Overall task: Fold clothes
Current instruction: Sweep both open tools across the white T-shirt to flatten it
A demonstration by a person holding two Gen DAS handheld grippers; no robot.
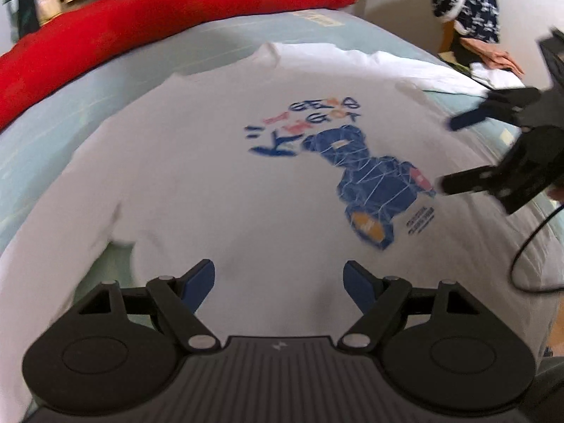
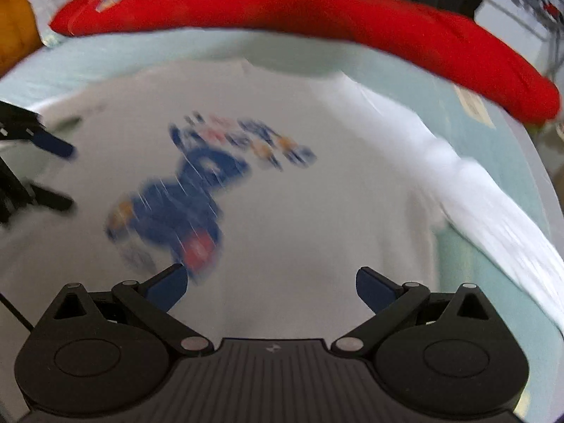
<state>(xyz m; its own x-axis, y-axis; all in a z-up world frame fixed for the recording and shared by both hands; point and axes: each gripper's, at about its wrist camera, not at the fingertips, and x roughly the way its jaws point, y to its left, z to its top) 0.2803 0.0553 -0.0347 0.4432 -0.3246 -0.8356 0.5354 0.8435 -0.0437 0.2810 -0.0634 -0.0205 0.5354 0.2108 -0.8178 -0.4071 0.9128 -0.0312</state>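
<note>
White T-shirt [image 1: 218,183], printed with a blue bear [image 1: 373,183] and some lettering above it, lies spread face up on a pale blue-green bed sheet [image 1: 88,95], mostly flat, with one sleeve pulled out long toward the far side and a small ripple near the closer sleeve. Both tools hover over it, tilted down at the cloth. The left tool [image 1: 278,287] has its blue-padded fingers spread wide with only bare shirt between them, gripping nothing. The right tool [image 2: 271,290] is likewise wide open and empty, poised near the bear print; the picture from it is smeared, so it seems to be on the move.

To my eye the fold has not started. Doing it well would mean each tool pinching a single layer at matching points along one side, say shoulder and hem, lifting together just enough to clear the bed, and carrying that edge across in a straight line so the print stays centred. Smoothing the ripple by the sleeve first would help.

Beyond the shirt a red garment [image 1: 148,24] lies bunched along the far edge of the bed, well clear of it. A dark patterned cloth [image 1: 465,0] hangs farther back.
</note>
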